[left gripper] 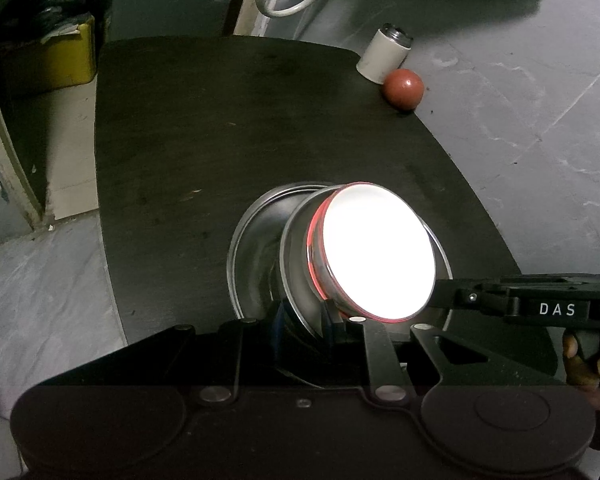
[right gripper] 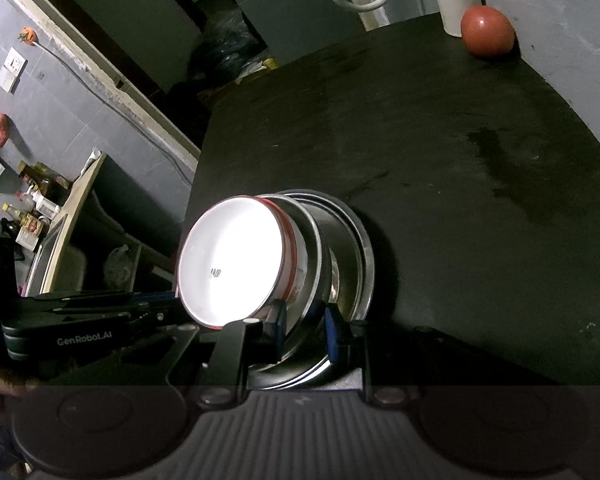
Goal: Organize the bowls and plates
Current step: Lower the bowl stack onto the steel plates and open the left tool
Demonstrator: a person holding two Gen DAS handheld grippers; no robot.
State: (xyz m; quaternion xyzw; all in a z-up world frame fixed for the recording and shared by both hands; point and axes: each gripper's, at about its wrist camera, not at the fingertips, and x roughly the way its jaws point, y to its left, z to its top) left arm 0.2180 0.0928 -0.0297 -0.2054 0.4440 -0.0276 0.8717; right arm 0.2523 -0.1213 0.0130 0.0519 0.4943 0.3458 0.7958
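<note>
Both low over bench [right gripper: 440, 152]: left hand-held gripper [left gripper: 300, 320] and right hand-held gripper [right gripper: 304, 324] pinching tilted steel plates [right gripper: 340, 256]; white bowl [right gripper: 232, 268] nested inside.

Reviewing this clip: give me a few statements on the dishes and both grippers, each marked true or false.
1. The white bowl with the red band sits nested in a steel bowl. True.
2. The stack stands upright on the black table. False: it is tilted.
3. The right gripper has its fingers on either side of the steel rims. True.
4. The red ball lies inside the bowl. False: it lies at the table's far edge beside a white flask.
</note>
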